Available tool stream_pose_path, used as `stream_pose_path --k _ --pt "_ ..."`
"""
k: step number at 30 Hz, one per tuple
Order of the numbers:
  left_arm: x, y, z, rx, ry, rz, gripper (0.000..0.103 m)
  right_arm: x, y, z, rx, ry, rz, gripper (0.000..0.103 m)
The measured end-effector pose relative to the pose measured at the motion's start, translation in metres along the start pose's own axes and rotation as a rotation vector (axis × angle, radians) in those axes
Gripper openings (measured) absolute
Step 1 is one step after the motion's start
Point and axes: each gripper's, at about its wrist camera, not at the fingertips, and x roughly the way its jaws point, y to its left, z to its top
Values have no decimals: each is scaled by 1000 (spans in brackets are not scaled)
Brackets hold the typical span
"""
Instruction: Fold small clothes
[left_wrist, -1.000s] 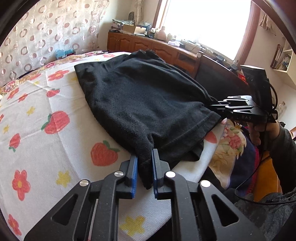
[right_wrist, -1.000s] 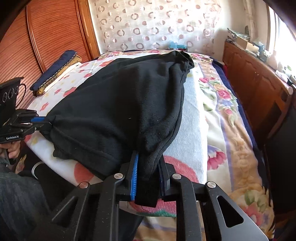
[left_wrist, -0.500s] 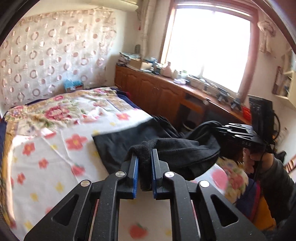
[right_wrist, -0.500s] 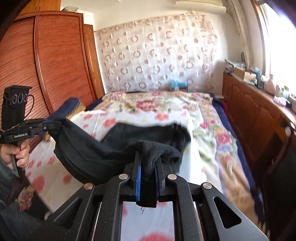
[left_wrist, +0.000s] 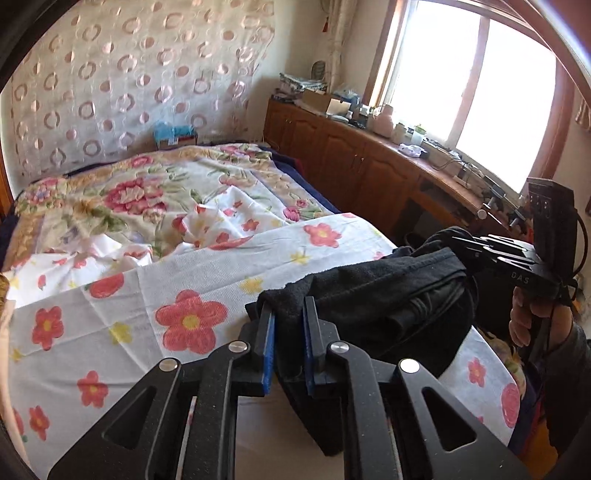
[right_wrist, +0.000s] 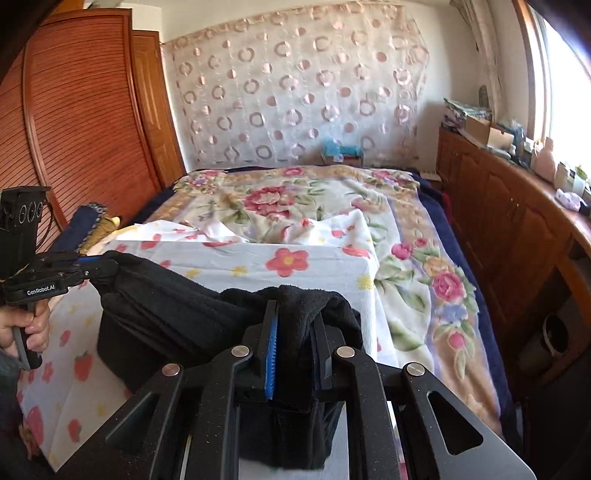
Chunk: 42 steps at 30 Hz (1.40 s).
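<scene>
**Black garment held up between both grippers over the bed's near edge**

Left gripper (left_wrist: 288, 345): jaws nearly closed, blue pads clamped on a bunched corner of the black garment (left_wrist: 384, 295). Cloth rises between the pads and drapes over their tips.

Right gripper (right_wrist: 291, 354): jaws nearly closed on the garment's other corner; a thick fold fills the gap, and a tail of cloth hangs below. These jaws have just been easing slightly wider, with the fabric still pinched between them.

Garment: stretched between the two grippers, sagging in a loose, doubled-over swag. It hangs above the near edge of the white flowered sheet (left_wrist: 192, 291); whether its low part touches the sheet I cannot tell.

Sheet covers the near part of the bed, rumpled at its far edge, over a floral blanket (right_wrist: 280, 199).

Wooden cabinet (right_wrist: 491, 206) runs along the bed's window side.
</scene>
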Motion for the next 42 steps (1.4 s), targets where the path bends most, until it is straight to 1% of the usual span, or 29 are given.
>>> stream_pose_path --k 1,3,5,6,7,8,11,13,16,19,21,23,26,28,29,30,31,33,35,37,39,40,42 --pt "5 3 1 -10 13 -14 14 2 -1 2 4 3 -10 18" --pt "12 7 1 -16 28 -45 18 -5 1 4 13 7 -25 21" --pt "11 6 1 5 28 -29 33 -10 2 7 18 6 -44 29" --pt "8 5 0 21 26 -16 35 -16 3 8 17 -2 -49 32" --pt "5 5 0 30 23 -15 38 -21 4 8 18 -9 -52 39" --pt "0 5 0 39 14 -18 39 -26 2 8 28 -18 -56 43" --pt "-11 6 -5 48 16 -41 42 -38 -2 5 40 -20 -64 44" --pt "-12 3 -14 55 47 -72 42 -41 1 1 8 -5 -71 44" --pt "-2 0 -22 64 94 -86 42 -34 11 -8 -56 46 -50 44" --pt "17 -5 -23 72 133 -66 42 -20 21 -9 -88 82 -51 44" --pt "28 -7 -18 77 146 -58 42 -11 25 -1 -89 87 -25 44" --pt "39 -7 -12 89 153 -27 42 -3 27 9 -97 88 -28 44" --pt "52 -1 -3 73 155 -15 42 8 18 21 -85 98 -27 44" --pt "58 4 2 60 151 5 42 15 11 24 -60 117 -9 44" --pt "60 6 2 57 148 12 42 15 8 25 -50 118 6 32" --pt "61 7 3 51 145 18 42 17 5 25 -46 116 28 22" --pt "62 11 4 43 144 23 42 16 3 24 -43 110 46 7" --pt "63 15 4 29 139 29 42 9 -1 21 -32 71 51 5" --pt "63 18 4 14 129 29 42 3 -8 19 3 37 2 5" --pt "60 19 6 -2 116 28 42 1 -14 14 28 29 -37 4" --pt "54 19 9 -11 98 31 42 1 -12 11 29 48 -62 4" --pt "48 18 8 -13 84 16 42 1 -10 10 25 56 -68 4" --pt "43 16 6 -11 83 -1 42 -5 -5 10 19 50 -78 5"
